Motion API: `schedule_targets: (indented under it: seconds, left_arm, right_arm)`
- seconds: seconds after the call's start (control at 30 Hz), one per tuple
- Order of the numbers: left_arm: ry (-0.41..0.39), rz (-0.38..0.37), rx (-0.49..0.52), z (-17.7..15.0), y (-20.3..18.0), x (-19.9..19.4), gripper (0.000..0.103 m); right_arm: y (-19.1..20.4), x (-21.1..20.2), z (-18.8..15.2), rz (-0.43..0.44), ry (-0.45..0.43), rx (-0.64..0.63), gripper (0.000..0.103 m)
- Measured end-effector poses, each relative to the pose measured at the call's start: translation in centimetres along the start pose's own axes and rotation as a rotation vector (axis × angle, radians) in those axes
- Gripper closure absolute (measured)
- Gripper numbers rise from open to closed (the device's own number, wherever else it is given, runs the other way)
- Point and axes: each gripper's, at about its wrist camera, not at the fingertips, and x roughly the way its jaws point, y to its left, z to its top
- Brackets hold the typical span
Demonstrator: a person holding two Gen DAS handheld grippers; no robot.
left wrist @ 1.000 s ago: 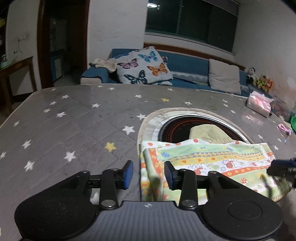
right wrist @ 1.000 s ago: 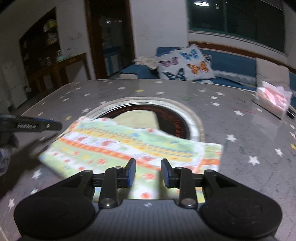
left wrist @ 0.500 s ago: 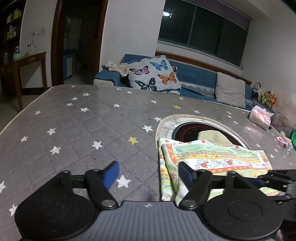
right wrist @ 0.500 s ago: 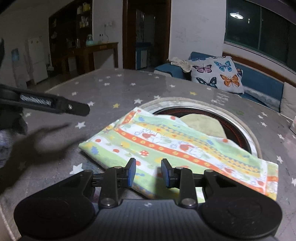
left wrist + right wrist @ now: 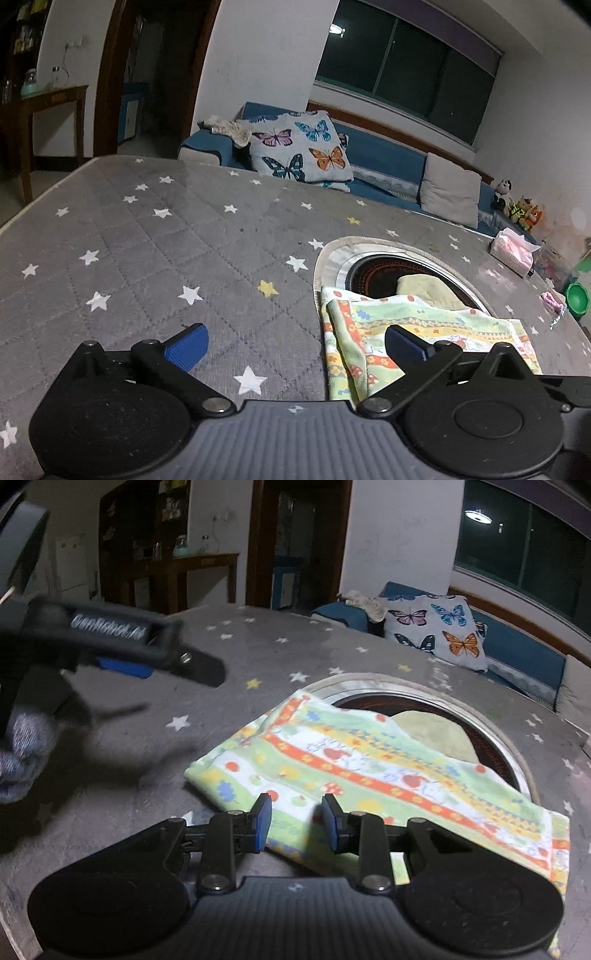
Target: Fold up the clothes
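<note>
A folded cloth with green, yellow and orange stripes and small fruit prints lies on the grey star-patterned table cover, partly over a round inset. It also shows in the right wrist view. My left gripper is open wide and empty, above the table just left of the cloth's near left corner. My right gripper is partly open and empty, hovering over the cloth's near edge. The left gripper also shows blurred in the right wrist view, raised at the left.
A round dark inset in the table holds a pale yellow cloth. A pink tissue pack and a green bowl sit at the far right. A blue sofa with a butterfly cushion stands behind the table.
My left gripper has opened wide and pulled back left, away from the cloth. My right gripper has moved left along the cloth's near edge, jaws slightly wider. The cloth lies still.
</note>
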Motion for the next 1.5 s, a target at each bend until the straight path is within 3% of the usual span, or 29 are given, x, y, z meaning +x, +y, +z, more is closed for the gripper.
schedule_targets:
  seconds: [0.4,0.53,0.87,0.97,1.03,1.2,1.43,1.5]
  left_arm:
    - [0.013,0.051,-0.012,-0.2,0.8,0.6,0.000]
    - [0.018,0.064,-0.032,-0.5,1.1,0.5,0.000]
    - [0.035,0.094,-0.068,-0.8,0.9,0.1,0.000]
    - [0.035,0.087,-0.082,-0.8,0.7,-0.1,0.000]
    - [0.038,0.076,-0.093,-0.6,0.6,-0.1,0.000]
    - [0.079,-0.002,-0.181,-0.4,0.2,0.3,0.000]
    - [0.160,-0.128,-0.315,-0.7,-0.9,2.0,0.001]
    - [0.178,-0.184,-0.357,-0.8,-1.2,2.5,0.008]
  right_arm:
    - [2.8,0.6,1.0,0.058,-0.002,-0.097,0.073]
    - [3.3,-0.2,1.3,0.080,-0.013,-0.132,0.054]
    - [4.7,1.4,0.9,0.116,0.004,-0.239,0.047]
    - [4.7,1.6,0.7,0.112,0.003,-0.238,0.053]
    - [4.7,1.6,0.7,0.097,-0.005,-0.243,0.068]
    - [3.8,1.0,0.9,0.102,-0.029,-0.201,0.086]
    - [1.7,-1.2,1.7,0.147,-0.065,-0.108,0.092]
    - [1.1,-1.9,1.8,0.165,-0.069,-0.082,0.093]
